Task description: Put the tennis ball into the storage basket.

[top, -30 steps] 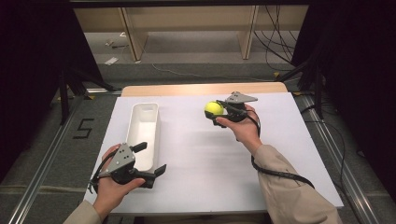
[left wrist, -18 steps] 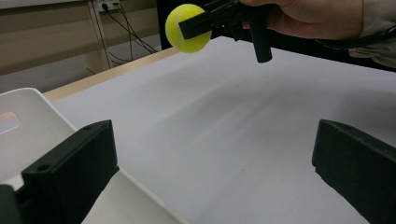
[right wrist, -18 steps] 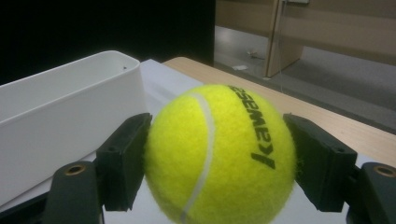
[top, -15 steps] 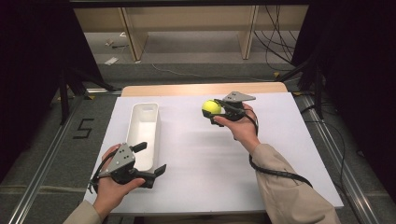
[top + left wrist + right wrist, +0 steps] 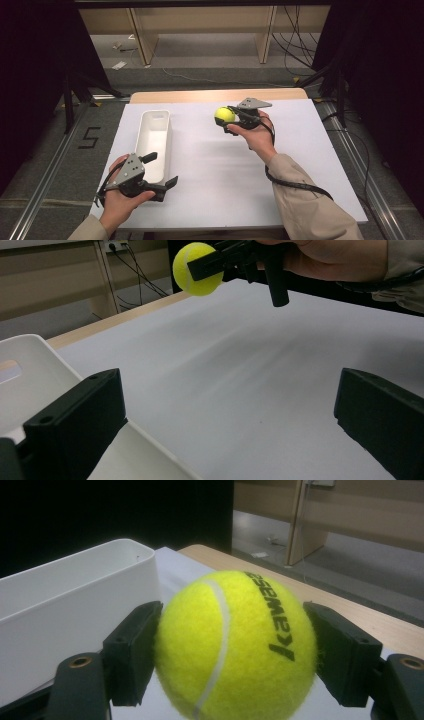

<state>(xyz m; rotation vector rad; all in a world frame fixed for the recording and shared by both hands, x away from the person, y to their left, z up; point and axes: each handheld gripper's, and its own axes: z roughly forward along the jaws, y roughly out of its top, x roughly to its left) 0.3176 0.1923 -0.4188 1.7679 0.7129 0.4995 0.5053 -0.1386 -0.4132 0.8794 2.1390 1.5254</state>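
Nearest, at the front left corner of the counter (image 5: 215, 190), the left claw (image 5: 162, 171) lies in the person's left hand (image 5: 120, 200), its jaws spread wide with nothing between them. In the left gripper view those two black jaws stand far apart over bare white counter, one of them just beside the near end of the white tray (image 5: 30, 380).

That tray (image 5: 150, 145) is a long, narrow bin lying lengthwise away from the person on the left half of the counter, right beside the left claw — whether the two touch I cannot tell.

Farther out, past the middle of the counter and a little right of it, the right hand (image 5: 257, 137) holds the right claw (image 5: 226, 116) pointing left toward the tray's far end. It is pinching a yellow tennis ball (image 5: 224, 115). In the right gripper view both pads press on opposite sides of the ball (image 5: 235, 645), which carries black lettering and a pale seam, with the tray's white wall (image 5: 75, 610) beyond it to the left. The ball is lifted off the surface — the left gripper view shows it (image 5: 196, 269) hanging clear above the white top, well apart from the tray.

Behind the white sheet, a strip of bare wood edges the counter's far side (image 5: 215, 95).
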